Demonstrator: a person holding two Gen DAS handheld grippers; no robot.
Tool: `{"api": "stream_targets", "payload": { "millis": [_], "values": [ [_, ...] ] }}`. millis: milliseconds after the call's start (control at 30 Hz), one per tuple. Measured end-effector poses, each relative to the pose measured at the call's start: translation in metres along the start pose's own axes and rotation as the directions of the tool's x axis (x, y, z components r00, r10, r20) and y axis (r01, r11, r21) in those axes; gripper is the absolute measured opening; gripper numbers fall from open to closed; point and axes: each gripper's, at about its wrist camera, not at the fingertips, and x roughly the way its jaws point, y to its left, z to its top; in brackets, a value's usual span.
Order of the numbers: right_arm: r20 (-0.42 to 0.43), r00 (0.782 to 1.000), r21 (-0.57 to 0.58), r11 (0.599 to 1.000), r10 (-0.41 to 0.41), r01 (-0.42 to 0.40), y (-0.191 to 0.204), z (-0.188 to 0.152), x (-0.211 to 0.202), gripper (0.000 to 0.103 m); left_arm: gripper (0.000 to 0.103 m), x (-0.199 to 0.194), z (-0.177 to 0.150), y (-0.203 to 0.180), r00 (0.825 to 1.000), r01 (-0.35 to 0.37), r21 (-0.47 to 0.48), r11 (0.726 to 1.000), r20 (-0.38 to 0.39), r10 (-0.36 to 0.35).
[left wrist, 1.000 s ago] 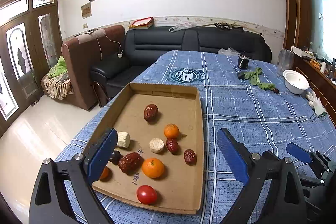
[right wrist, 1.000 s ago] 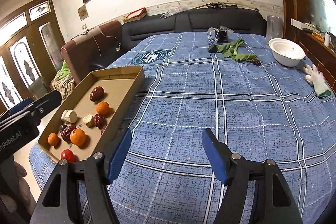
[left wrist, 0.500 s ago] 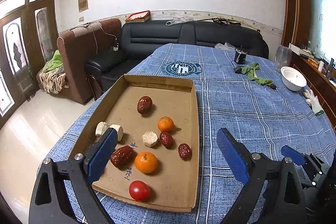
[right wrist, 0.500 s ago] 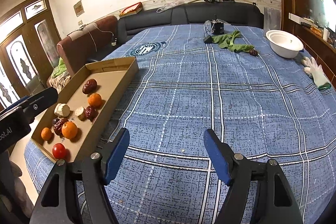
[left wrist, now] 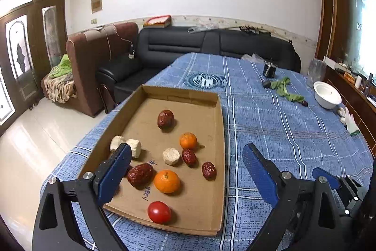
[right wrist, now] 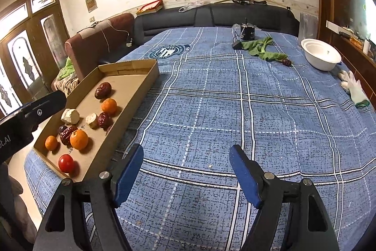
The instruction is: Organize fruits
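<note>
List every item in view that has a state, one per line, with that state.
Left tongs: open, empty, above the box's near end.
Right tongs: open, empty, over bare tablecloth.
Cardboard box: open-topped, flat on the tablecloth, fruit loose inside.
Tomato: whole, lying in the box near its front wall.
Large orange: whole, unpeeled, in the box.
White bowl: upright, nothing visible inside.
Green cloth: crumpled.

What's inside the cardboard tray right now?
Inside the cardboard tray: tomato, oranges, red dates and pale chunks. The left gripper finger hides part of its left side.
</note>
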Motion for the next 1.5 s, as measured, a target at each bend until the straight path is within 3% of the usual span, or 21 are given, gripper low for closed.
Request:
{"api": "stream_targets", "payload": {
  "millis": [100,233,400,633,1067,1500],
  "values": [
    [0.015,1.000,-0.028,1.000,-0.001,0.002,0.008,0.000,-0.006,0.081,0.095,-0.014,0.001,0.002,0.998,-0.035,-0.013,0.999,0.054,0.036],
    [0.038,0.999,-0.062,0.998,0.009,-0.006,0.017,-0.001,-0.015,0.084,0.101,-0.033,0.001,0.008,0.982,-0.142,-0.050,0.989,0.117,0.147],
    [0.058,0.998,-0.106,0.994,0.022,-0.016,0.030,-0.002,-0.022,0.086,0.103,-0.047,-0.003,0.014,0.970,-0.165,-0.071,0.984,0.166,0.175],
    [0.048,0.998,-0.124,0.992,0.038,-0.032,0.039,-0.003,-0.022,0.088,0.103,-0.035,-0.006,0.021,0.993,-0.065,-0.080,0.995,0.089,0.072],
    [0.023,0.999,-0.182,0.983,0.032,-0.027,0.056,-0.004,-0.012,0.090,0.103,-0.003,-0.020,0.035,0.997,-0.066,-0.119,0.991,-0.044,0.062],
    [0.007,0.999,-0.228,0.973,0.047,-0.045,0.070,-0.005,-0.004,0.090,0.103,0.007,-0.023,0.037,0.996,-0.065,-0.125,0.990,-0.069,0.056]
  ]
}}
